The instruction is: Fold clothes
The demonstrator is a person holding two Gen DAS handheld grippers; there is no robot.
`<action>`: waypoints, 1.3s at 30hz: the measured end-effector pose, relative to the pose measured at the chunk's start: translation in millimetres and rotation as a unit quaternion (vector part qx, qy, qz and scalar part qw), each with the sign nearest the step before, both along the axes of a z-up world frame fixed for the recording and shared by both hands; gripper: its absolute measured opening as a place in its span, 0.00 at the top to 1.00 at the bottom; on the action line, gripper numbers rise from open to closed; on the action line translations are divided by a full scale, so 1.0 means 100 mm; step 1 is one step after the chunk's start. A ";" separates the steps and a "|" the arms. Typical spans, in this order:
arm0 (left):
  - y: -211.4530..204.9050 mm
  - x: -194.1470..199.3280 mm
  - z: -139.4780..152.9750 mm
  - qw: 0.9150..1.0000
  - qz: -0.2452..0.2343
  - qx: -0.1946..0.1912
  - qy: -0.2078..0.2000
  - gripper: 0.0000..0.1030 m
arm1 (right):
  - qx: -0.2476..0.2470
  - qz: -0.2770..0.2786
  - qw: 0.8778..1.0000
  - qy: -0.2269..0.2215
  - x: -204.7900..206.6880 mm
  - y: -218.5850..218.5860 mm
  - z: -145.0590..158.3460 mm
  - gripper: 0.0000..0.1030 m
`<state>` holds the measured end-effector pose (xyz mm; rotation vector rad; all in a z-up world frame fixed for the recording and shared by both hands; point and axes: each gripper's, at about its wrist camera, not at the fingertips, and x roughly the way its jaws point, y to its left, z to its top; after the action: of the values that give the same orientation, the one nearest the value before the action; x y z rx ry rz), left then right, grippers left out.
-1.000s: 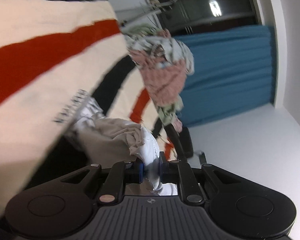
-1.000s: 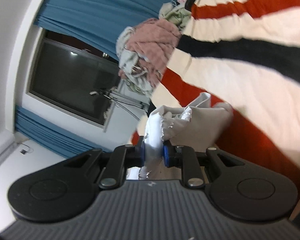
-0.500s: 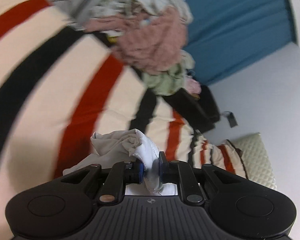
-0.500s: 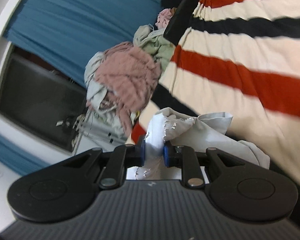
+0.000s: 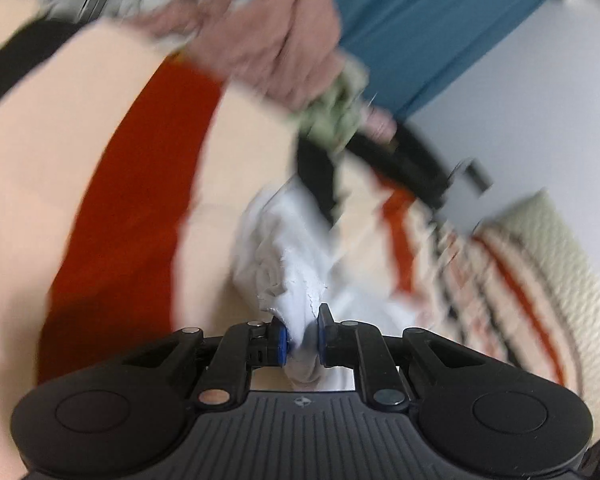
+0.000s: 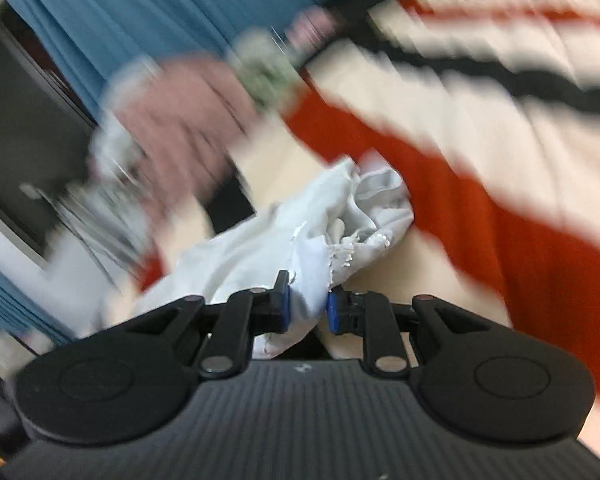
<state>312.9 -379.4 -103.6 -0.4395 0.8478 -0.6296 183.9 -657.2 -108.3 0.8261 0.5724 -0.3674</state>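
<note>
Both grippers, left gripper (image 5: 302, 334) and right gripper (image 6: 308, 306), fingers clamped on a white garment (image 6: 320, 220) over the striped blanket (image 5: 132, 200), carrying step; next likely spreading it flat for folding.

A home bedroom: a striped cream, red and black blanket (image 5: 132, 184) fills the frame, heaped clothes (image 5: 276, 36) and blue curtains (image 6: 148, 12) at top.
</note>
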 end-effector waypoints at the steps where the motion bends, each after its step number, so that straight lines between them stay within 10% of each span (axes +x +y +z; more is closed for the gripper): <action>1: 0.02 -0.05 -0.09 1.000 -0.007 0.011 -0.002 0.85 | 0.002 0.002 1.000 0.008 -0.06 0.06 -0.10 0.78; 8: 0.31 -0.47 0.23 0.998 -0.011 0.047 -0.044 0.75 | 0.035 -0.033 0.999 0.022 -0.56 0.24 0.23 0.75; 16: 0.74 -1.38 1.39 0.985 -0.039 0.076 -0.153 0.53 | -0.055 0.033 0.998 -0.025 -1.19 0.78 1.35 0.75; 18: 0.85 -1.64 1.65 0.980 -0.046 0.088 -0.175 0.27 | -0.089 0.050 0.994 -0.038 -1.31 0.93 1.61 0.59; 20: 0.99 -1.94 1.84 0.973 -0.049 0.102 -0.203 0.15 | -0.123 0.048 0.989 -0.061 -1.56 1.14 1.83 0.05; 21: 1.05 -2.08 1.92 0.969 -0.050 0.109 -0.218 0.11 | -0.135 0.050 0.987 -0.072 -1.67 1.22 1.90 0.01; 39: 2.38 -3.81 2.29 0.944 -0.015 0.084 -0.320 0.00 | -0.291 0.070 0.946 -0.127 -2.69 2.39 1.94 0.00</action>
<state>-68.2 -141.4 125.8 -0.0504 0.2817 -0.6683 -84.7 -418.2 86.0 0.2525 0.2524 -0.2706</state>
